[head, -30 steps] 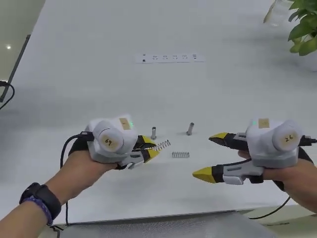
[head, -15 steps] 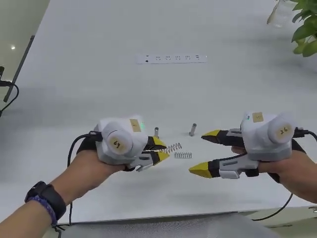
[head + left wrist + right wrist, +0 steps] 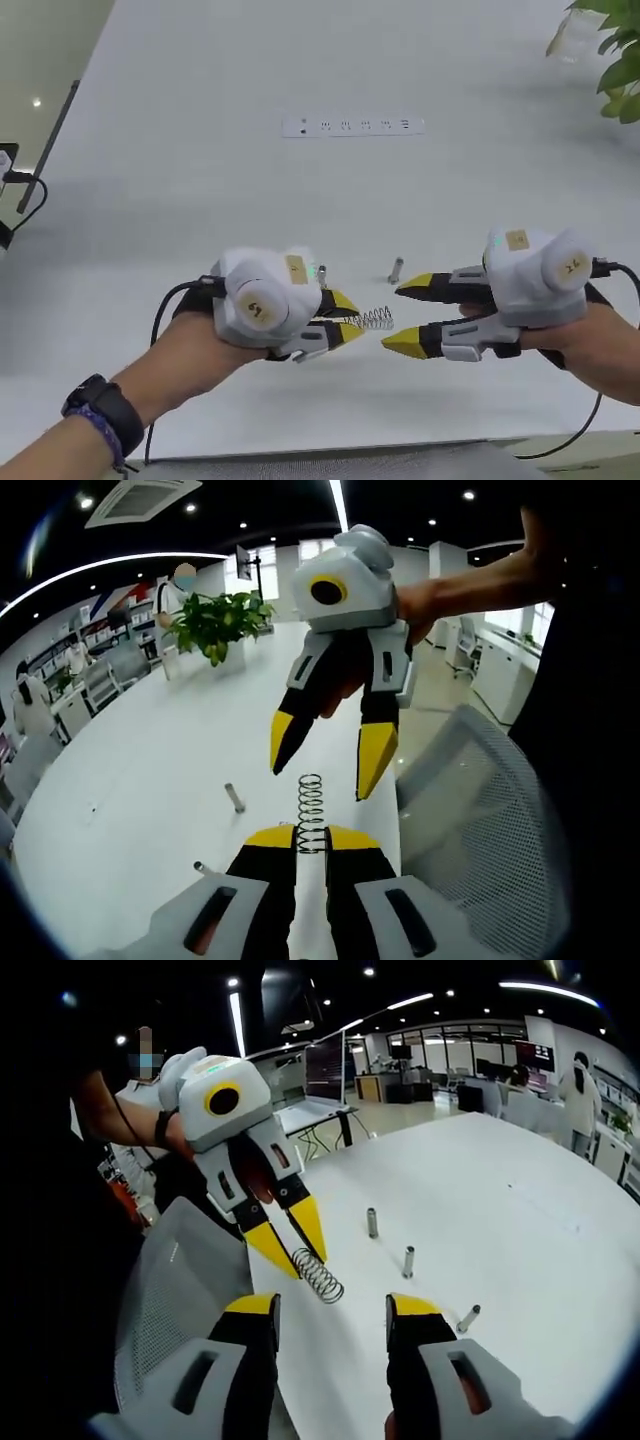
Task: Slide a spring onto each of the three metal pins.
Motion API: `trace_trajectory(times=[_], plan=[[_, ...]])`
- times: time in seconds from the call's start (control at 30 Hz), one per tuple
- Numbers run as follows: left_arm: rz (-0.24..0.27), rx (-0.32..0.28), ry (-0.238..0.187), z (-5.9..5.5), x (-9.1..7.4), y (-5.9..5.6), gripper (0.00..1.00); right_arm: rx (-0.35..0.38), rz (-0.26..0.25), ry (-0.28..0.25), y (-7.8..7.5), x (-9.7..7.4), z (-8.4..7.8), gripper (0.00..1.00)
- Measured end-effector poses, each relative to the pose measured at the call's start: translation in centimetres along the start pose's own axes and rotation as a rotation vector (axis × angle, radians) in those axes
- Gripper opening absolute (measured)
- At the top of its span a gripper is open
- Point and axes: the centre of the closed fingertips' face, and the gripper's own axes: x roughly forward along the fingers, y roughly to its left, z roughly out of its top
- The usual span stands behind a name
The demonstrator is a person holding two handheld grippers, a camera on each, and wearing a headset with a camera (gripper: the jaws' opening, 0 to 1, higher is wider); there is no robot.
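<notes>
While left gripper (image 3: 350,318) has fingers clamped on one end of the spring (image 3: 376,319), its long axis pts free end straight at right gripper (image 3: 393,316), fingers apart, just beside; pins (image 3: 408,1260) sit on surface (image 3: 300,200) beyond.

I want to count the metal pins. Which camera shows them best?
The right gripper view: all three pins show clear and apart. The head view has two, one peeking over the left gripper. The left gripper view has two, small, low down.
</notes>
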Motion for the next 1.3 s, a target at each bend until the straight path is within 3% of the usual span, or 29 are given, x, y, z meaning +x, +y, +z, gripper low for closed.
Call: trace_trajectory(times=[0.67,1.3], plan=[[-0.044,0.046,-0.007,0.9,0.4,-1.0,0.02,-0.010,0.082,-0.032,1.2,0.0,0.1,0.13],[-0.068,0.064,-0.002,1.0,0.6,-1.5,0.02,-0.010,0.110,-0.016,2.0,-0.4,0.3,0.10]])
